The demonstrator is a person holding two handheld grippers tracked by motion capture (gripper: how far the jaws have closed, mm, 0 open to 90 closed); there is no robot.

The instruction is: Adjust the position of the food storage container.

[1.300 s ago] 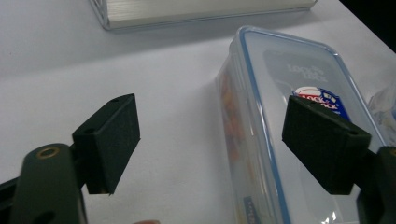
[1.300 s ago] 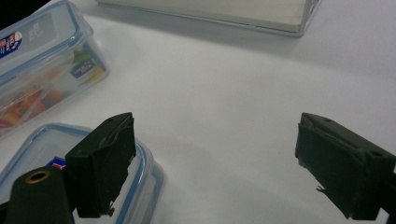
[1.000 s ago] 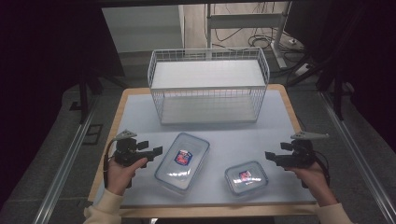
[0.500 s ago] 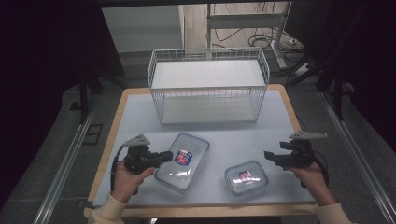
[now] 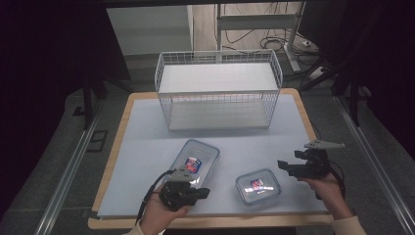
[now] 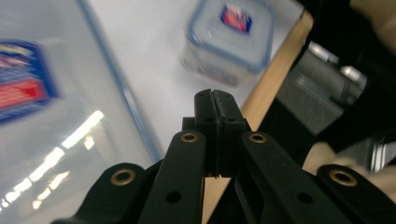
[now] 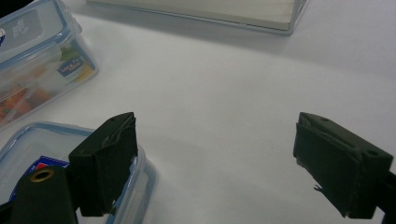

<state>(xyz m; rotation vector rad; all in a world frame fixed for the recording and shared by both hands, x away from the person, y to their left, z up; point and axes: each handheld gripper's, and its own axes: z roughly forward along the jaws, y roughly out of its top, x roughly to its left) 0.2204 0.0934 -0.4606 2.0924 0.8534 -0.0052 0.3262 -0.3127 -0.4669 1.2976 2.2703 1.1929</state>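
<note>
White tabletop: left gripper (image 5: 204, 192), jaws just pressed together on nothing, has slid beside the long box (image 5: 195, 161); right gripper (image 7: 215, 163) spread, unmoved.

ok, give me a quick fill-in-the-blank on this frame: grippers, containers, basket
1. The left gripper has its jaws ____, with nothing between them.
2. The right gripper has its jaws ____, beside the small container.
3. The large container lies between the small container and the wire ____.
4. Both containers have clear lids with ____ rims.

Missing words: shut; open; basket; blue
</note>
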